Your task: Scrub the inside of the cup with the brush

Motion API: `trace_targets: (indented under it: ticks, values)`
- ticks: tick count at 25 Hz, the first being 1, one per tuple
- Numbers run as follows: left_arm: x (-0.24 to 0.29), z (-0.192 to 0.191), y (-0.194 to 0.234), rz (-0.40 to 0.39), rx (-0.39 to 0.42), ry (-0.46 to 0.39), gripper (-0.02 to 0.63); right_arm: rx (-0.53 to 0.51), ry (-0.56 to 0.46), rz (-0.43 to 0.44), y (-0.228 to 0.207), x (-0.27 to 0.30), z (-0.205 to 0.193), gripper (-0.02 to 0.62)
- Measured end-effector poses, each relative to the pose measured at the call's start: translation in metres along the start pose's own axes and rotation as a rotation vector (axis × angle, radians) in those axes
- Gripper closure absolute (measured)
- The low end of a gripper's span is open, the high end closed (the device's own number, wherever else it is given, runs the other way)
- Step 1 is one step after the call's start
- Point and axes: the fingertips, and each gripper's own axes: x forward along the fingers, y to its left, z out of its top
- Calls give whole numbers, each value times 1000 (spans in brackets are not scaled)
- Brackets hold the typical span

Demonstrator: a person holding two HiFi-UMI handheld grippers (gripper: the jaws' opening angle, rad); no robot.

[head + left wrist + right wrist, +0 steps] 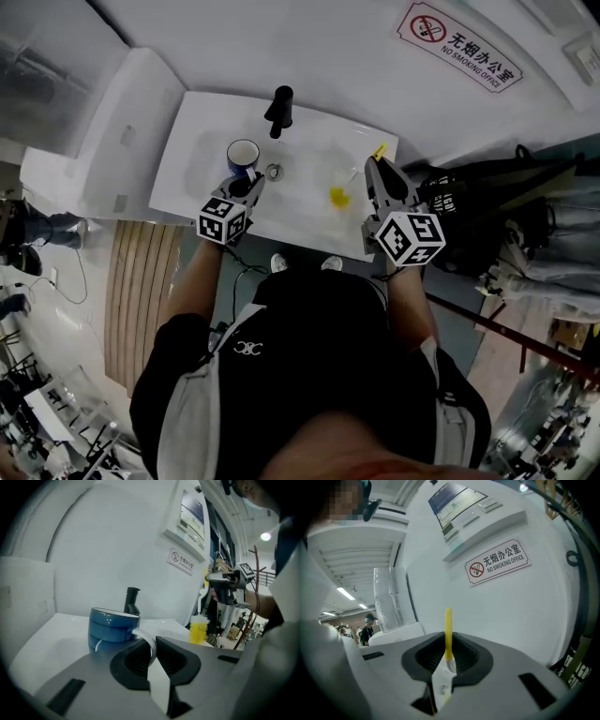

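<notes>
Holding cup and brush apart over the sink
Left tongs are clenched on the blue cup's white handle, beside the tap; right tongs grip the brush's thin stem, its yellow head well clear of the cup. Pinched only by the handle, the cup may swivel or slip once bristles push inside.

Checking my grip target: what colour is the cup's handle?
White handle on the blue ceramic cup; clearest in the left gripper view.

Black faucet just behind cup
</notes>
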Motion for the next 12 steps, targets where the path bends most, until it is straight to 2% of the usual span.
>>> trace_targets:
  ticks: [7, 12]
  values:
    - [23, -3, -79, -134, 153, 39, 560, 14, -48, 43, -6, 0, 28, 546]
    - [42, -16, -118, -205, 178, 74, 560, 142, -142, 116, -11, -9, 71, 546]
